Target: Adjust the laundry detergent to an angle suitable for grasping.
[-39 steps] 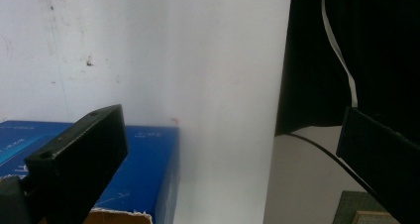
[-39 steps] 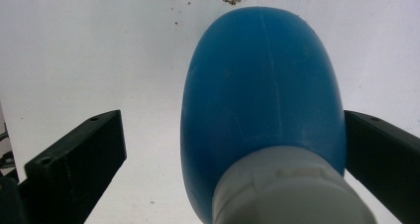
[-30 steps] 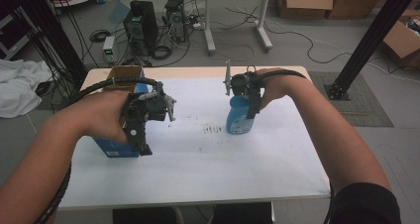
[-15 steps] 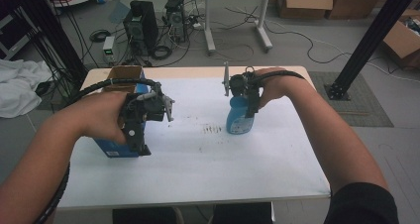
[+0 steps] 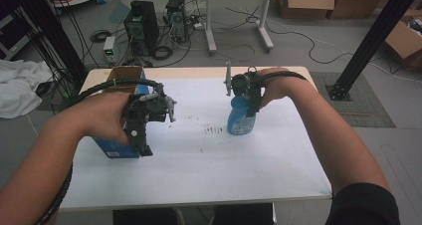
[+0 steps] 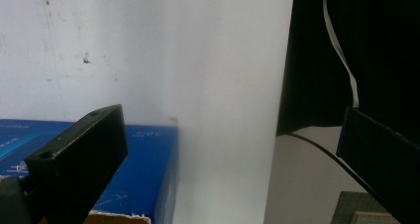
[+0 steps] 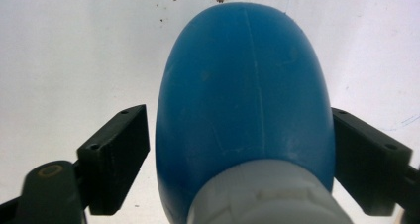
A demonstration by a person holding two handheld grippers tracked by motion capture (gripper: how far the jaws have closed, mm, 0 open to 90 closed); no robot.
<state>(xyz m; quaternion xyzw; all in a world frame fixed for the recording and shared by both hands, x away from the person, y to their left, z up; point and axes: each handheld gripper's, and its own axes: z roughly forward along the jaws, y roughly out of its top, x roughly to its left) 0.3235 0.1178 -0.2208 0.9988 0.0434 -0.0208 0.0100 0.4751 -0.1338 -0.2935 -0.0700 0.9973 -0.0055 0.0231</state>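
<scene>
Right gripper [image 7: 240, 154] narrower than before around blue bottle [image 7: 245, 100], base hidden, contact unclear.

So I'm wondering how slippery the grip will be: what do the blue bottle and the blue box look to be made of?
The blue bottle looks like smooth moulded plastic with a soft sheen: a mould seam runs down its body, below a white collar, probably plastic too. The blue box looks like printed cardboard, slightly glossy, with a torn brown edge showing in the left gripper view.
</scene>
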